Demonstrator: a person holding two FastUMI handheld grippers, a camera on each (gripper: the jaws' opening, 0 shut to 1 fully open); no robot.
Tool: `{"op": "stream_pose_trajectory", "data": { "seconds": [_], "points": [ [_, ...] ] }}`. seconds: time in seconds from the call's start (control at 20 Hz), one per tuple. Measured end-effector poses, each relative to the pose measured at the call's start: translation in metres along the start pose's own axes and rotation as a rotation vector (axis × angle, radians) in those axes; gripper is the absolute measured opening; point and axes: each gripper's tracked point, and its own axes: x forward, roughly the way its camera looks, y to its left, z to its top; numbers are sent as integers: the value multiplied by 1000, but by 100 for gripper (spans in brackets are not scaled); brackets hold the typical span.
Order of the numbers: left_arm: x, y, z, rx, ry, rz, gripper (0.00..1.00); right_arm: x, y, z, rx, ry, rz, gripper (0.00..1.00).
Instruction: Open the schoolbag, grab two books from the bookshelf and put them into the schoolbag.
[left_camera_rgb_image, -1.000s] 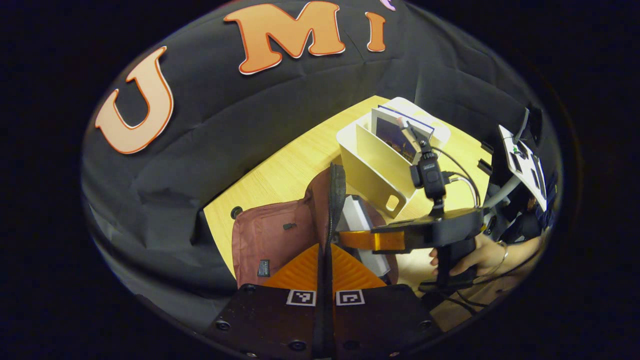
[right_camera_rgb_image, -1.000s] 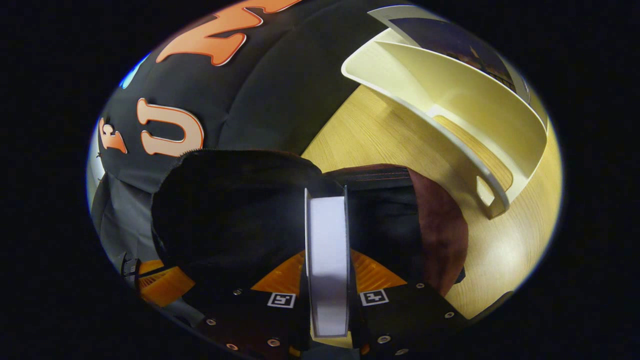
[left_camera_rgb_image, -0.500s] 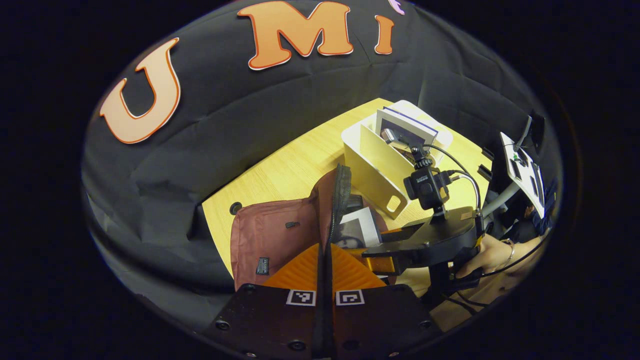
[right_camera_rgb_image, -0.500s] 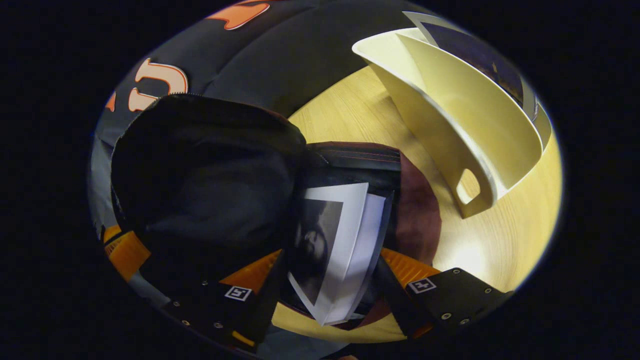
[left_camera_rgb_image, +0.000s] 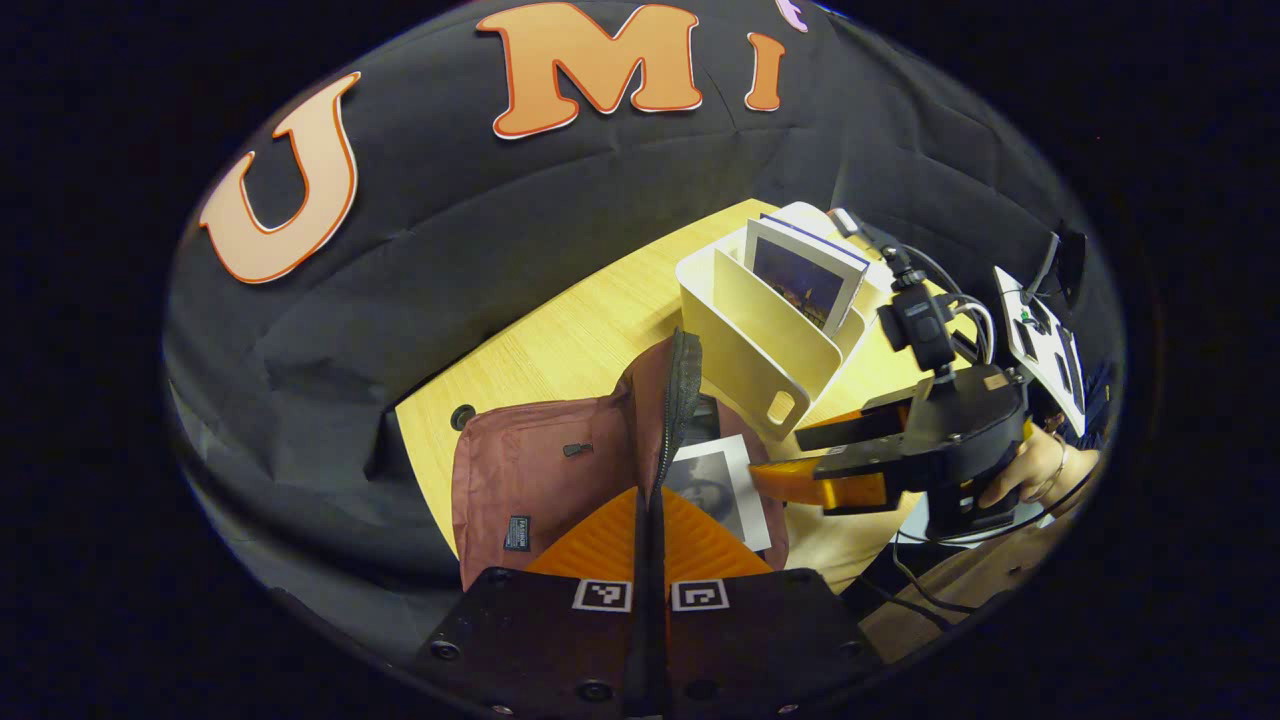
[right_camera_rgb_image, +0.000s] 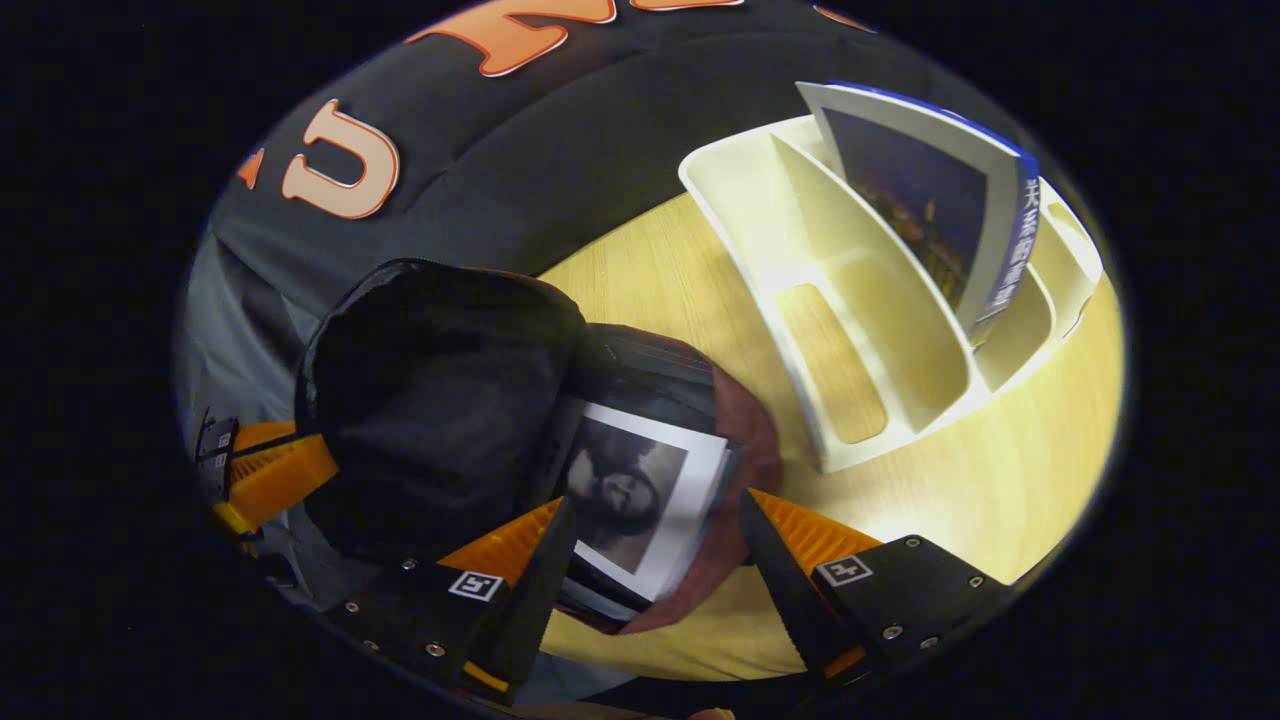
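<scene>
**One book in the schoolbag, one on the bookshelf**

The left tongs (left_camera_rgb_image: 648, 500) are clamped on the zipper edge of the schoolbag (left_camera_rgb_image: 540, 470), holding its flap upright on the counter (left_camera_rgb_image: 560, 340). A book (right_camera_rgb_image: 640, 500) with a grey portrait cover lies in the open bag. The right tongs (right_camera_rgb_image: 650, 560) stand apart above it, gripping nothing. Just beside the bag, the cream bookshelf (right_camera_rgb_image: 830, 300) holds a second book (right_camera_rgb_image: 930, 200), leaning in a slot.

Left tool (left_camera_rgb_image: 650, 510) clamped shut; right tool (right_camera_rgb_image: 650, 560) spread wide
</scene>
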Motion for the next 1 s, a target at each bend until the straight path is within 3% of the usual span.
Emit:
{"op": "stream_pose_trajectory", "data": {
  "seconds": [0.4, 0.6, 0.85, 1.0],
  "points": [
    [4, 0, -5, -8, -3, -12, 1, -97, -82, 28, -121, -22, -160, 98],
    [8, -5, -9, -11, 2, -25, 1, -138, -96, 67, -173, -14, -203, 98],
    [9, -6, -8, -18, 4, -27, 1, -148, -93, 123, -194, 24, -182, 98],
    [11, -7, -10, -35, 6, -32, 1, -133, -104, 162, -244, 54, -229, 98]
  ]
}}
